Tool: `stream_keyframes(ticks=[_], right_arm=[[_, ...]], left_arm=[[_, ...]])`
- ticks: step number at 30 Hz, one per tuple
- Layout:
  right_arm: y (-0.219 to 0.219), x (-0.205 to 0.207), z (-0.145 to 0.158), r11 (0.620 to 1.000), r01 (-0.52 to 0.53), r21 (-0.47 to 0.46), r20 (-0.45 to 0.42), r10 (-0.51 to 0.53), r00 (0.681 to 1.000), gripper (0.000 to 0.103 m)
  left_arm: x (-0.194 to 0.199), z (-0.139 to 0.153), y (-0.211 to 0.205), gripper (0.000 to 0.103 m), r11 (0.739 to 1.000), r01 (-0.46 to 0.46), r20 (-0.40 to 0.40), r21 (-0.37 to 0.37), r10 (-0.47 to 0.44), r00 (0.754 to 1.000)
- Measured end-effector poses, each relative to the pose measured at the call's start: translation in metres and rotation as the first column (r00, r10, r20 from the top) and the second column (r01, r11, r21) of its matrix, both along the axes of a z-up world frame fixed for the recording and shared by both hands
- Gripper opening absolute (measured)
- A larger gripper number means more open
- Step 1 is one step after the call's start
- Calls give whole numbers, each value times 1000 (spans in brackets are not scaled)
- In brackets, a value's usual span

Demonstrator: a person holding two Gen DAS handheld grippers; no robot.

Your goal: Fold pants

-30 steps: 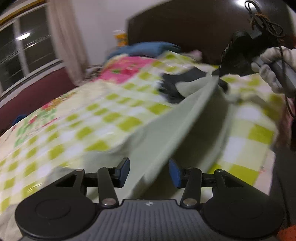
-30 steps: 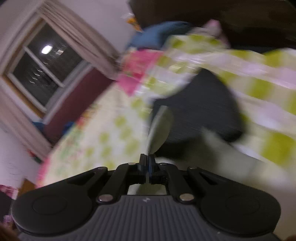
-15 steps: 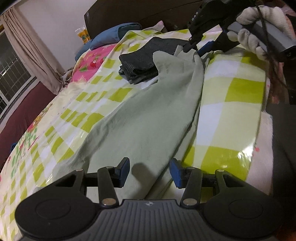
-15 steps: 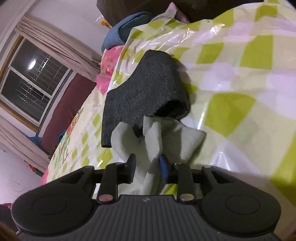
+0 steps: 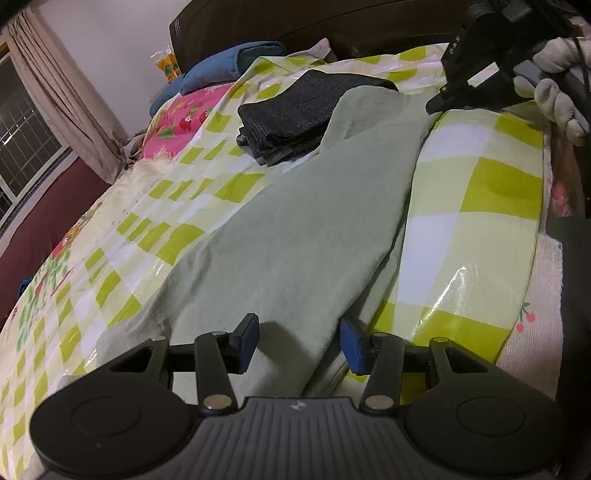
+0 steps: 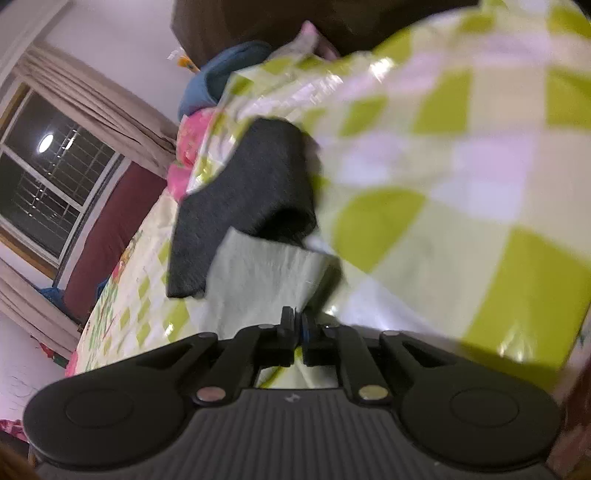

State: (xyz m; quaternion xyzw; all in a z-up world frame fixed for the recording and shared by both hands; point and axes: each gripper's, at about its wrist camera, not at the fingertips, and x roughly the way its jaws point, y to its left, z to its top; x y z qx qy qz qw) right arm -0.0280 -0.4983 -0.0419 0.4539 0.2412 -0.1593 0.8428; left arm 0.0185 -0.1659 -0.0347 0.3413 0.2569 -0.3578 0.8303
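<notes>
Pale green pants laid lengthwise on the bed; far end just regripped.

The pants [image 5: 295,221] lay as a long soft strip along the bed [image 5: 480,206], their far end touching a folded dark garment [image 5: 295,107]. The right tongs [image 6: 297,328] had just been closing and pinched that far end. The left tongs [image 5: 298,345] stood spread over the near end, gripping nothing. Judged step: preparing a fold; next, the left tongs must close on the near end.

Both cameras ride low behind their tools, close over the bed [image 5: 491,192], tilted down and facing the headboard [image 5: 280,26]. Both share the dark folded cloth [image 5: 306,103], the pale green pants [image 6: 258,273] and the window at left.
</notes>
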Motion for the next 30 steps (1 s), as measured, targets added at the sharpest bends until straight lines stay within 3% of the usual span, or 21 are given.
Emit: stream_keyframes(ticks=[5,10,12,14,18,20,22,23,26,27,29,30], right_arm=[[-1,-2,10,1000,8,7,16,-8,1000,22],[-6,14,2,1000,23,-6,-25,-24,999,29],[-7,22,-6,999,18,41,-24,-17,1000,40],[-3,27,-4,1000,7,30,-15,-7,1000,45],[5,16,9,999,-39,7,68,38,997,44],[7,23,6,997,-78,-30,52,80,996,44],[7,38,-3,995,-99,-6,10,99,995,45],[9,40,-2,995,-96,-4,29,96,995,44],[12,36,10,994,-112,-13,145,113,983,31],[13,35,12,992,-119,-42,153,124,981,31],[9,45,1,991,-134,-29,102,136,985,31],[6,53,-7,991,-136,5,74,135,988,17]], left_arm=[[0,0,0,63,1000,-3,0,-3,3,1000],[0,-1,2,63,1000,-9,-3,-15,9,1000],[0,-1,2,63,1000,-8,-3,-16,8,1000],[0,-1,3,63,1000,-9,-4,-20,9,1000],[0,0,6,63,1000,-7,9,-24,7,1000],[1,0,6,63,1000,-2,5,-30,2,1000],[1,0,5,63,1000,-1,10,-27,2,1000],[1,1,5,63,1000,-6,13,-24,6,1000],[1,3,6,63,1000,-8,14,-19,9,1000],[2,3,5,63,1000,-6,15,-15,6,1000],[3,2,3,63,1000,0,20,-4,0,1000],[3,2,1,63,1000,1,23,1,-1,1000]])
